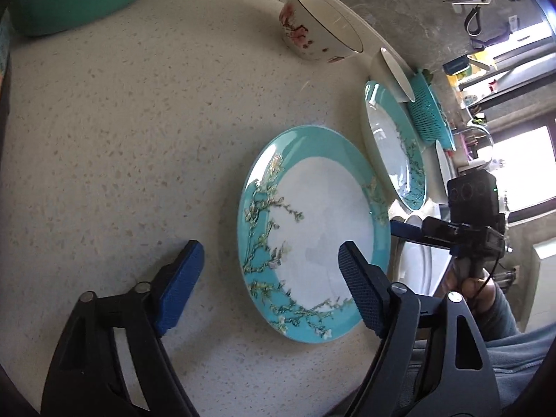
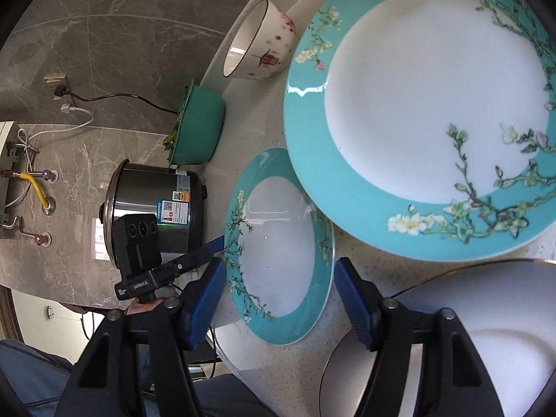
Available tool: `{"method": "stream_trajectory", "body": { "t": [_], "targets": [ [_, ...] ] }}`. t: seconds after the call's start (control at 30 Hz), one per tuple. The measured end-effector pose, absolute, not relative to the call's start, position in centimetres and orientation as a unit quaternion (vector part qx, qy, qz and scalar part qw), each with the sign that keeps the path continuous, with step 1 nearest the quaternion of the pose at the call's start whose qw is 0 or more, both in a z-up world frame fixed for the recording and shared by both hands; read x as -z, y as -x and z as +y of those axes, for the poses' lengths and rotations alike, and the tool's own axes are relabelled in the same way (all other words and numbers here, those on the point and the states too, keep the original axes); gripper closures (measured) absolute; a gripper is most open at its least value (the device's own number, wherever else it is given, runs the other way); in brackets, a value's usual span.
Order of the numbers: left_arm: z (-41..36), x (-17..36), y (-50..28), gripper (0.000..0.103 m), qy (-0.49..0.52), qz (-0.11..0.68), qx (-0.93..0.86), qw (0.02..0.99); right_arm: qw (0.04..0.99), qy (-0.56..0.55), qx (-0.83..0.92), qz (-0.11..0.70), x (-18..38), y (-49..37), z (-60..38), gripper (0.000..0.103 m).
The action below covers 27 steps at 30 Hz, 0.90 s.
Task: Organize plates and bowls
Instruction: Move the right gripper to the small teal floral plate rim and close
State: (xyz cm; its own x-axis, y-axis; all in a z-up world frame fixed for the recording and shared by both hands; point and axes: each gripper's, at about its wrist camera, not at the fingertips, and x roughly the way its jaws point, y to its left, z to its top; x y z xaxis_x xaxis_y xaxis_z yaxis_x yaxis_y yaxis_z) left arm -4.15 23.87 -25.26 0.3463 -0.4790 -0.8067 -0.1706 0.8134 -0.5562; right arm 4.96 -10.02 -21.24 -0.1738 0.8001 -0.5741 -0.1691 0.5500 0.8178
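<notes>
1. Left claw: spread apart, gripping nothing, pointing down at the counter.
2. Small teal flower plate flat on the counter, just ahead of the left claw; one blue pad above its near rim, the other off to the side over bare counter.
3. Right claw: spread apart too, nothing gripped, with the same small teal flower plate straight ahead between the pads, rim not pinched.
4. Both claws near that plate; right one lined up better, so likely the one to grab.
5. Round plate, so no long way to it.
6. Big teal flower plate just beyond, white plate close by the right claw, red-flower bowl further back.
7. Steel rice pot with a blue sticker; words too small to read.
</notes>
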Motion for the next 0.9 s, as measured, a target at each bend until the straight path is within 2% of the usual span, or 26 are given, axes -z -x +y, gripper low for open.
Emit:
{"method": "stream_trajectory", "body": {
  "t": [0.07, 0.13, 0.17, 0.67, 0.9],
  "targets": [
    [23.7, 25.4, 3.4, 0.038, 0.288, 0.569, 0.105, 0.763, 0.595, -0.245, -0.405, 0.649, 21.3, -5.0, -10.2, 0.036],
    [23.4, 25.7, 2.9, 0.058, 0.282, 0.579, 0.11, 0.757, 0.597, -0.242, -0.4, 0.652, 21.3, -5.1, -10.2, 0.04],
    [23.2, 25.7, 2.9, 0.061, 0.277, 0.583, 0.113, 0.755, 0.603, -0.235, -0.391, 0.654, 21.3, -5.1, -10.2, 0.04],
    [23.3, 25.4, 2.9, 0.062, 0.272, 0.587, 0.114, 0.754, 0.602, -0.191, -0.382, 0.675, 21.5, -5.3, -8.8, 0.05],
    [23.3, 25.5, 3.2, 0.07, 0.268, 0.58, 0.116, 0.76, 0.601, -0.177, -0.368, 0.687, 21.6, -5.4, -8.2, 0.054]
  ]
}}
